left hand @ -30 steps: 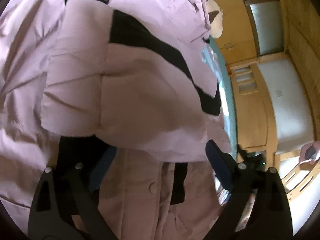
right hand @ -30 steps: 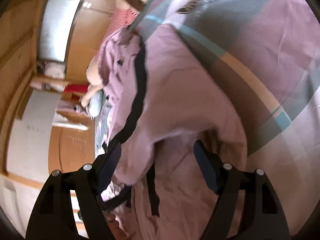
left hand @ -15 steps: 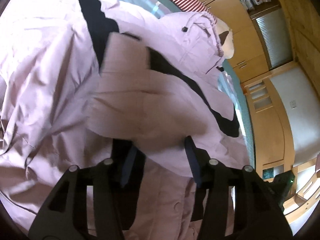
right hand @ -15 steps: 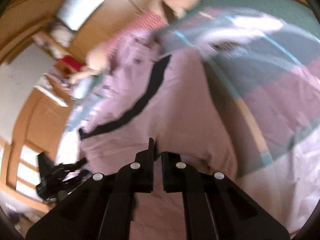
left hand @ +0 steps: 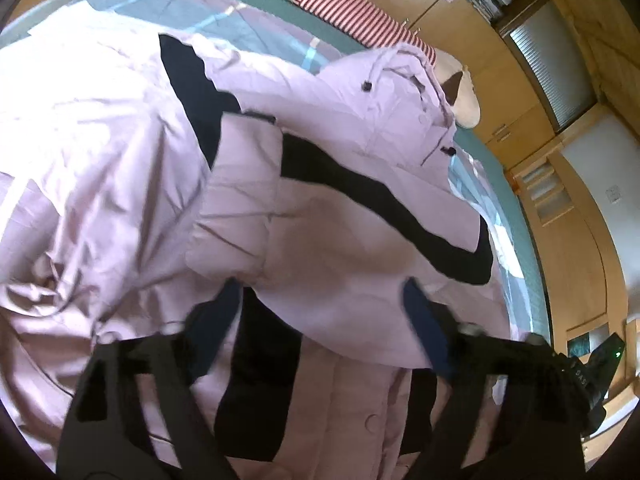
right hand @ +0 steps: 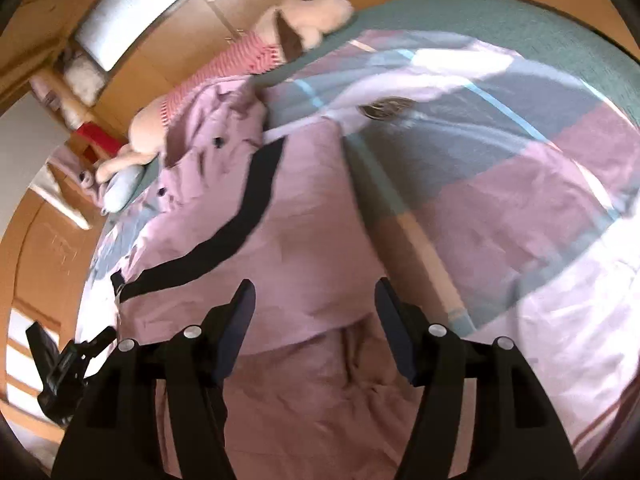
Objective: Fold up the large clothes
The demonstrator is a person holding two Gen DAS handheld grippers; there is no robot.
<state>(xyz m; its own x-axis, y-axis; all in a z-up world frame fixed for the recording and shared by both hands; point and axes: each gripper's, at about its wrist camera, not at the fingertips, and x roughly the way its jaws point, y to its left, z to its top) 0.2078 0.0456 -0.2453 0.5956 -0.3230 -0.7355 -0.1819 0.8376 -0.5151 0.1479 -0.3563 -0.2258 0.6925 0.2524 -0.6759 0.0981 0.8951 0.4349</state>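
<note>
A pale pink padded jacket [left hand: 320, 220] with black bands lies spread on a bed, its hood [left hand: 392, 92] toward the far side. One sleeve [left hand: 248, 184] is folded across the chest. My left gripper [left hand: 320, 320] hovers over the near edge of that folded part. Its jaws are opening, and the cloth lies below them without being pinched. In the right wrist view the same jacket [right hand: 304, 220] fills the middle. My right gripper [right hand: 316, 308] stands above a fold of it, with jaws opening and nothing clamped between the pads.
A checked bedspread [right hand: 500, 160] runs under and to the right of the jacket, with a small dark oval [right hand: 384, 106] on it. A plush toy in a red striped shirt [right hand: 248, 52] lies along the far edge. Wooden cabinets [left hand: 560, 220] and a black device [right hand: 60, 364] stand beside the bed.
Both grippers narrowed, the right one to fully shut, then spread again. Both have lifted and tilted back from the jacket, so more of the bed shows. The folded sleeve stays across the chest.
</note>
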